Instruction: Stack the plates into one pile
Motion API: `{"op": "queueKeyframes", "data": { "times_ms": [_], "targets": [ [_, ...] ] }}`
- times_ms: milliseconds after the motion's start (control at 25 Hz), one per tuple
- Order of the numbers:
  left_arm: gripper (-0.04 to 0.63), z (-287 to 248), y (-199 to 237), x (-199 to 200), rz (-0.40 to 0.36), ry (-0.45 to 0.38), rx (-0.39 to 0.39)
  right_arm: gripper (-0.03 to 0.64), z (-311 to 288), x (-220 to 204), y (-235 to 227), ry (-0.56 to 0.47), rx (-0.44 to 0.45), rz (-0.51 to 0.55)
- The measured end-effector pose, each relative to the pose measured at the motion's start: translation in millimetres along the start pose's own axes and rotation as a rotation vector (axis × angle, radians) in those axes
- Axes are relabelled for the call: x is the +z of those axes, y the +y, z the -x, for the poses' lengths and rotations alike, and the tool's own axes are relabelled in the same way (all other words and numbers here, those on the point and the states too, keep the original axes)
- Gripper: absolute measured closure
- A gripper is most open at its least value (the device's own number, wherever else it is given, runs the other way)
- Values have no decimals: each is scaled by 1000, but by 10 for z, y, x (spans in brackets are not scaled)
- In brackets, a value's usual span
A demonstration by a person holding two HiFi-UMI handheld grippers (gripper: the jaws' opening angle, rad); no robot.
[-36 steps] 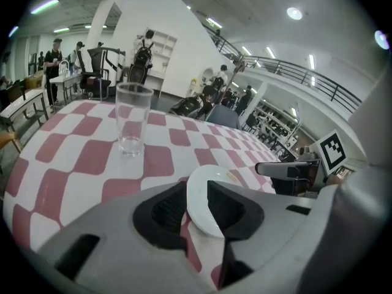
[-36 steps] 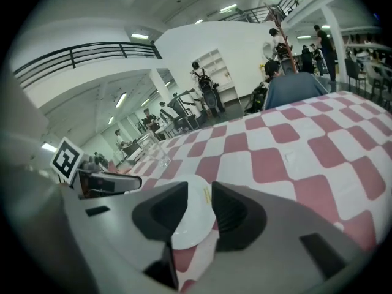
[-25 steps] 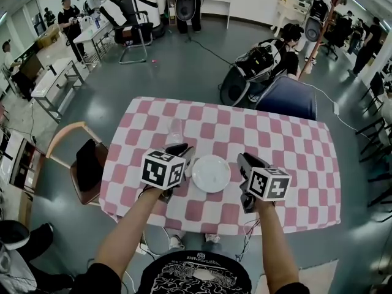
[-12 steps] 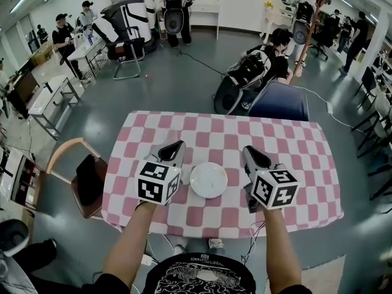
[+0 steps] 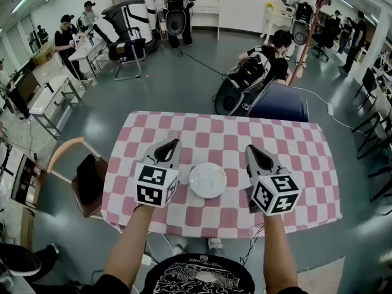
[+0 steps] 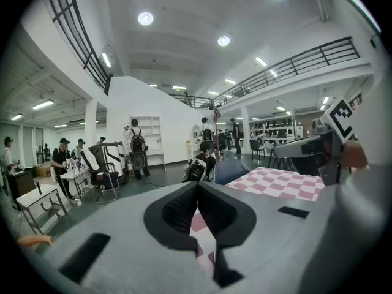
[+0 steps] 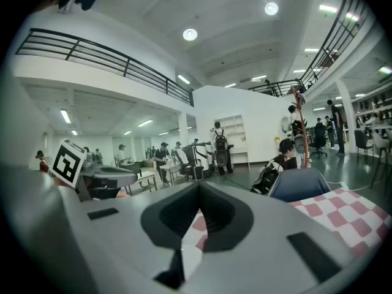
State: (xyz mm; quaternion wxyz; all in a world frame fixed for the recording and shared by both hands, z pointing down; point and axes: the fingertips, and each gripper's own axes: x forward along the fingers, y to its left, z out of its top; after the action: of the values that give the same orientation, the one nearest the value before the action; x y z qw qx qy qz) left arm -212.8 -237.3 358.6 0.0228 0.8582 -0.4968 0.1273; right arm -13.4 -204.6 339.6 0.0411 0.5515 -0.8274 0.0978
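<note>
Left gripper [image 5: 169,146] is sitting fully shut. In the left gripper view its dark jaws are meeting in one line, left gripper [image 6: 197,188], with nothing between the pads and only pink-and-white check showing below them. Right gripper [image 5: 253,150] is shut too. Its jaws have just been closing, and in the right gripper view they are touching, right gripper [image 7: 200,192], also with nothing caught in them.

Both grippers are hanging above the table [image 5: 300,146], pointing away from the person and roughly level. Their marker cubes are facing up at the head camera. A bare left forearm [image 5: 128,237] and right forearm [image 5: 275,250] are running back from them toward the bottom of the frame.

The plates [image 5: 207,180] are lying on the checked cloth between the two grippers and lower than both. They are looking closer to the left gripper than to the right one, and neither pair of jaws is on them. They are reading as one white round, and how many are in the pile cannot be told.

Each gripper view is catching the other gripper's cube at its edge. A wooden chair [image 5: 82,173] is standing off the left gripper's outer side, beside the table. A blue chair [image 5: 280,106] is standing past the table's far edge, ahead of the right gripper. People are standing and sitting further off in the hall.
</note>
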Motion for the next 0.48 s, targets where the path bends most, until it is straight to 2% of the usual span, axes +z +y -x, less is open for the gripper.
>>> {"op": "queueKeyframes", "data": {
  "times_ms": [480],
  "targets": [
    [588, -31, -1, -29, 18, 10, -5, 612, -55, 5, 4, 1, 5, 1]
  ]
}}
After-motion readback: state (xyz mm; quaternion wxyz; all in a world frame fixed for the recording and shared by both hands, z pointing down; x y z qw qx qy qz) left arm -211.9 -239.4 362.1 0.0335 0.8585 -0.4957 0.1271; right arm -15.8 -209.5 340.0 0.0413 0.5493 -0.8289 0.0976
